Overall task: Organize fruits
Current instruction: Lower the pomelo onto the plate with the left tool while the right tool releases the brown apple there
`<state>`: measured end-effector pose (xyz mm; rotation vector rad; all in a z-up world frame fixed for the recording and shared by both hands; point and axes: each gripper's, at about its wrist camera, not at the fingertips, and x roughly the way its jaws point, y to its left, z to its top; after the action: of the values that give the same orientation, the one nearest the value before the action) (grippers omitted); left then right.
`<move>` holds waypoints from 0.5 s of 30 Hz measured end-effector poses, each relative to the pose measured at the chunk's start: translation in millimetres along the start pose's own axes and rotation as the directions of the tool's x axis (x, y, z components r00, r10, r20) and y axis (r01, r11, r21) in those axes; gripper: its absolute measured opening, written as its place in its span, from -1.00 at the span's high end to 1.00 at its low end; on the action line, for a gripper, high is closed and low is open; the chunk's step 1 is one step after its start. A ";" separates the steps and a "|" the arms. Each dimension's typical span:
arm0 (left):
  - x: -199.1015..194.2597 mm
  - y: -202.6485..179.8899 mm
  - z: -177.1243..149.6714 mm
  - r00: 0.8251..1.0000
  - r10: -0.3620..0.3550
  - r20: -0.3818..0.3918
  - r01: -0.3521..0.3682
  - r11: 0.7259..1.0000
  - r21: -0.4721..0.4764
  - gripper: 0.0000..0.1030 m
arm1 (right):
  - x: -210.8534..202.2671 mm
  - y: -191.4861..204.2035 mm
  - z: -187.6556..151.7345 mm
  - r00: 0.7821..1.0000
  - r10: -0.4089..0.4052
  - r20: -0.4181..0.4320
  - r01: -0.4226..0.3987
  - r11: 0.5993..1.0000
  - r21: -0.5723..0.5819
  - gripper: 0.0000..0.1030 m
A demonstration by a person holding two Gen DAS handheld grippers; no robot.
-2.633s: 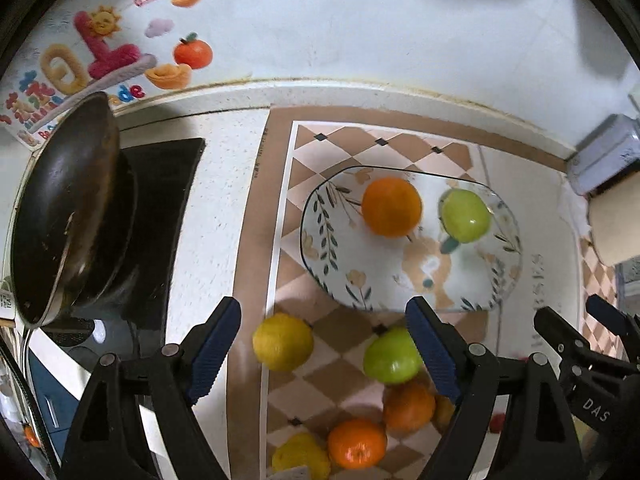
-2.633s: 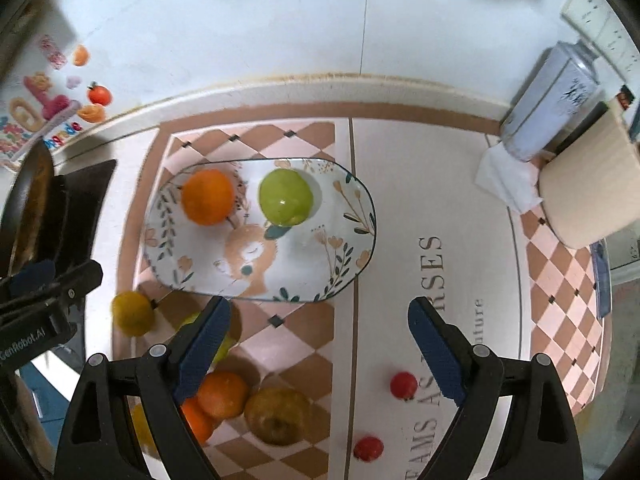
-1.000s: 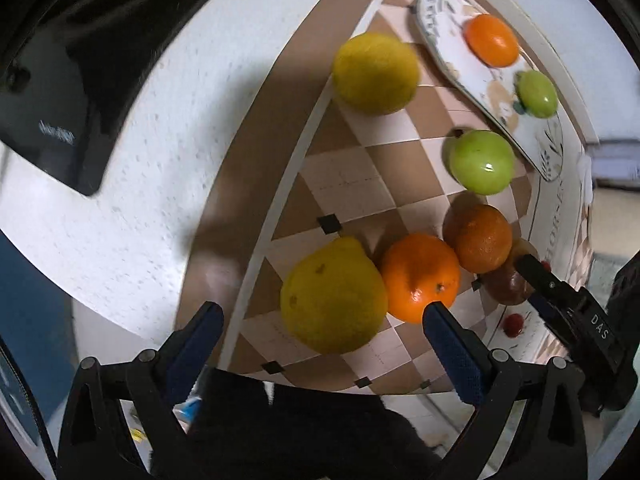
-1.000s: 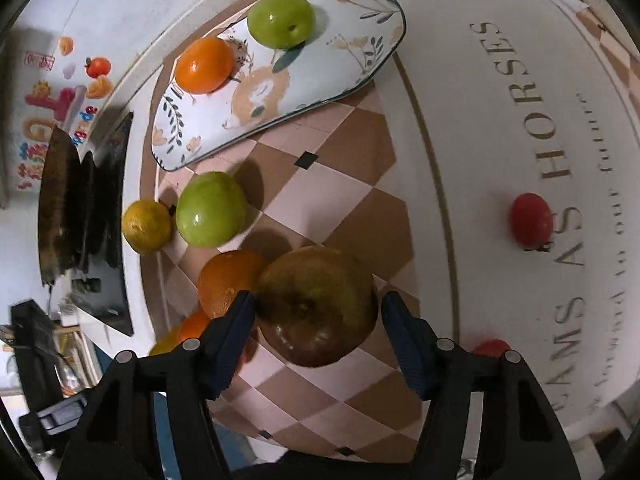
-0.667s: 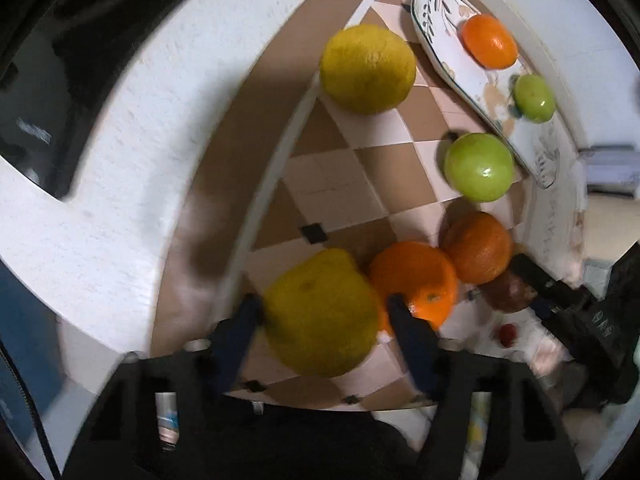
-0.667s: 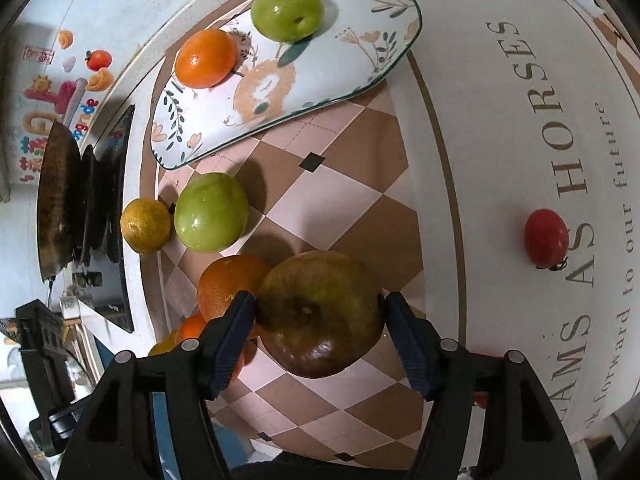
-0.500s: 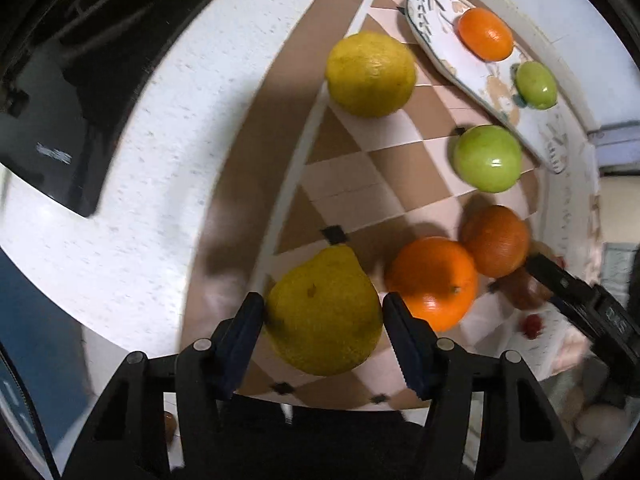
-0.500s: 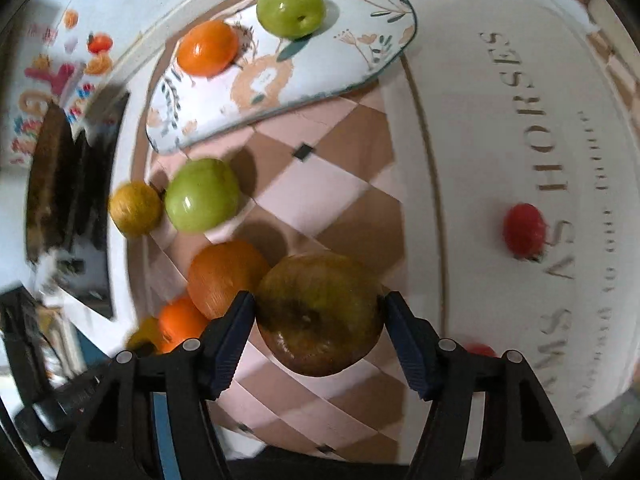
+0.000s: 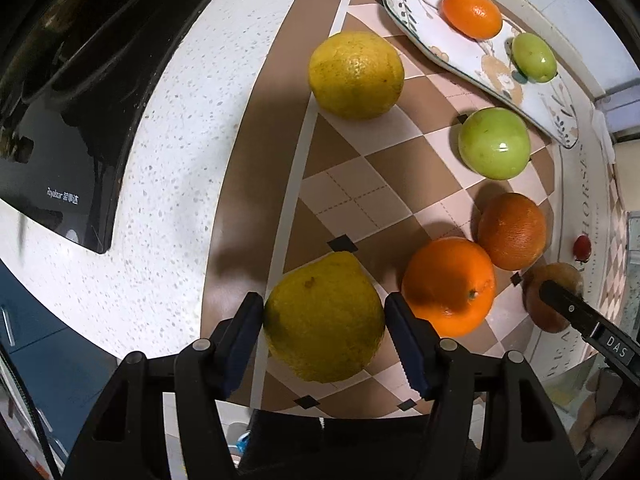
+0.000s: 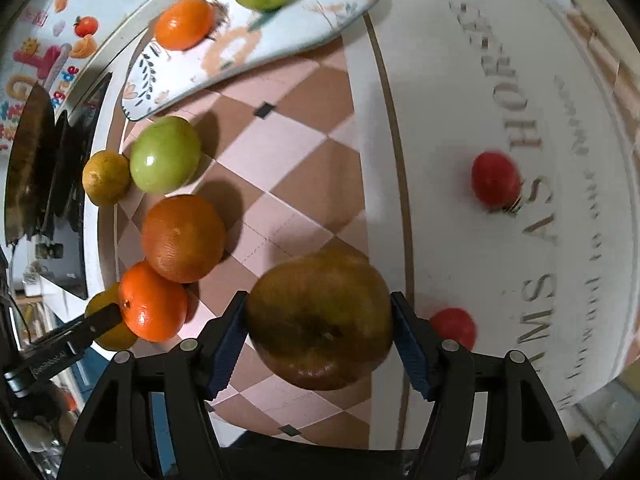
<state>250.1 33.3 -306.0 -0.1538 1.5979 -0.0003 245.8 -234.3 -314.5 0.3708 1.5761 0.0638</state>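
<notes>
Your left gripper [image 9: 324,316] pinches the yellow citrus [image 9: 323,317] at its widest; right gripper [image 10: 319,318] pinches the brownish apple [image 10: 319,318]. Round, firm, slick-skinned: judge both roll-prone.

left tongs [image 9: 324,336] clamped, right tongs [image 10: 318,340] clamped, downward

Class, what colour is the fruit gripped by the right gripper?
Brownish-green apple, clearest in the right wrist view.
</notes>
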 end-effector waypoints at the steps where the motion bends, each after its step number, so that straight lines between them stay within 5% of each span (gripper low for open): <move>1: 1.2 0.9 0.1 1.000 0.005 -0.002 -0.005 1.000 0.000 -0.21 | 2.0 -1.6 -0.7 1.000 0.015 -0.006 -0.015 1.000 0.008 -0.37; 9: -12.8 -0.7 -2.3 1.000 0.007 0.030 -0.007 1.000 -0.012 -0.17 | -16.3 -4.5 -4.5 0.998 -0.013 0.057 0.013 1.000 0.006 -0.36; 15: -74.1 -29.7 18.9 0.988 -0.096 0.123 0.091 0.995 0.039 -0.17 | -64.2 1.1 20.1 0.988 0.052 0.148 -0.052 0.999 -0.004 -0.36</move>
<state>273.7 13.1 -230.1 -0.1989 1.4640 -0.0888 265.4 -254.5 -253.3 0.4078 1.4202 0.0750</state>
